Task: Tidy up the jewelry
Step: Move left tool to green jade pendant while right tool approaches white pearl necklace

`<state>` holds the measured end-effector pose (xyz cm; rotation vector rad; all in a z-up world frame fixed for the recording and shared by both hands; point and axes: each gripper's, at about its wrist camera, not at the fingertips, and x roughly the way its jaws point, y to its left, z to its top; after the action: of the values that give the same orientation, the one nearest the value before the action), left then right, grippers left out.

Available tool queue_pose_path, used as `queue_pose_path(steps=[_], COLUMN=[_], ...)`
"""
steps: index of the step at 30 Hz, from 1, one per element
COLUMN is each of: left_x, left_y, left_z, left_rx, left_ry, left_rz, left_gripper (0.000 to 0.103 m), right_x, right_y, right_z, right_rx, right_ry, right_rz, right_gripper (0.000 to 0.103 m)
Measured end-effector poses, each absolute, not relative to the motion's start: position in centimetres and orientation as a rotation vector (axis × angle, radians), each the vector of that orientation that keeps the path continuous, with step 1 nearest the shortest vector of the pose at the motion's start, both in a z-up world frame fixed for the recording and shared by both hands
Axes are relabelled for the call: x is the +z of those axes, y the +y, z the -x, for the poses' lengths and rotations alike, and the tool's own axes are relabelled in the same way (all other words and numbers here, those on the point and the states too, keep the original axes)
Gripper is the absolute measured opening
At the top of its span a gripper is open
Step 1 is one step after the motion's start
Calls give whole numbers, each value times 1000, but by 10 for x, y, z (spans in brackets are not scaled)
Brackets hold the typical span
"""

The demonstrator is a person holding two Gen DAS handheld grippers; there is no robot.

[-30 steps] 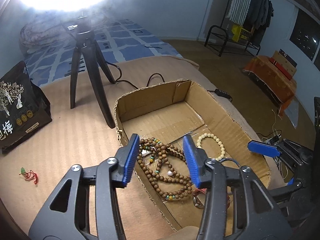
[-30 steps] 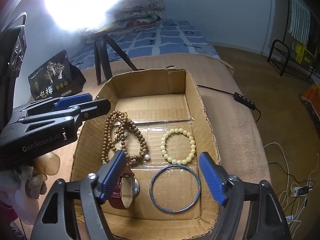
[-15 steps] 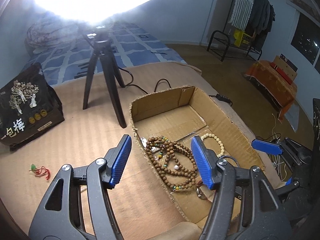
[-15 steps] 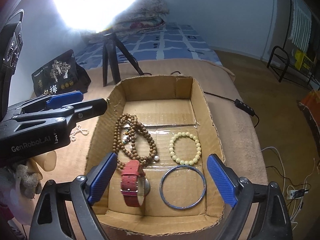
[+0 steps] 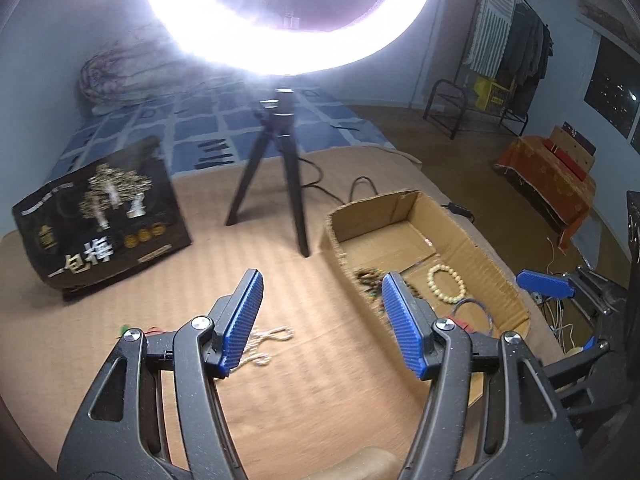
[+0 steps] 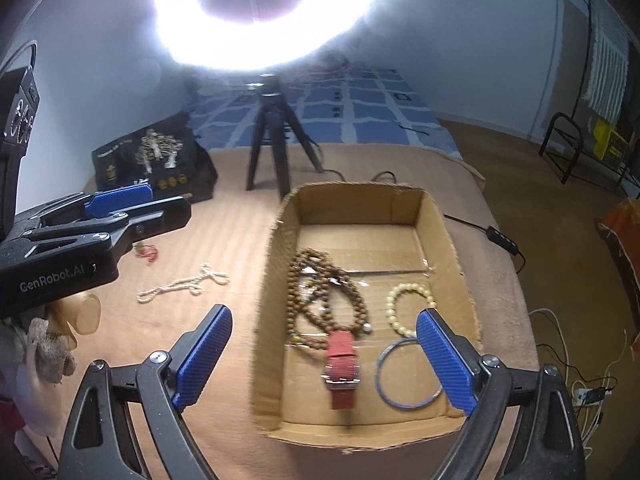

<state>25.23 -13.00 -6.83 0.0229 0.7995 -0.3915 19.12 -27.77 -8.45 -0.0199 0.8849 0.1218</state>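
Left wrist view shows your left hand-held gripper (image 5: pixel 322 320) spread wide and holding nothing, above the tan counter (image 5: pixel 280 400). The pearl chain (image 5: pixel 264 342) lies loose on the counter, just left of the box (image 5: pixel 496 276), partly behind one blue pad. It looks like the next thing to pick up.

Right wrist view shows your right hand-held gripper (image 6: pixel 324 356) also wide and holding nothing, hanging over the near end of the box. Inside the box sit the brown beads (image 6: pixel 324 292), the red watch (image 6: pixel 342 368), the pale bracelet (image 6: pixel 408 308) and the blue ring (image 6: pixel 408 376). A little red string (image 6: pixel 148 252) lies left of the box, past the pearl chain.

To do this well, bring the left pads down on each side of a bunched part of the chain, not a thin end. Close softly, so the pearls do not slip out. Lift straight up, then carry it over the box wall. Keep the right one out of the way.
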Motion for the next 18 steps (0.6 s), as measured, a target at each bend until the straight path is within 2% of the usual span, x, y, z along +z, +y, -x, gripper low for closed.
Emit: queue_pose_path(steps=[9, 18], left_x=[-75, -106], left_y=[-38, 28], left_z=[-258, -273], left_rx=[-288, -217], left_ry=[815, 872], left_rz=[52, 107], left_gripper=[64, 64], right_x=[-85, -110], right_y=[-224, -170], right_z=[-202, -231], right_rx=[201, 273], right_ry=[891, 949], right_rz=[17, 8], right_gripper=[95, 95])
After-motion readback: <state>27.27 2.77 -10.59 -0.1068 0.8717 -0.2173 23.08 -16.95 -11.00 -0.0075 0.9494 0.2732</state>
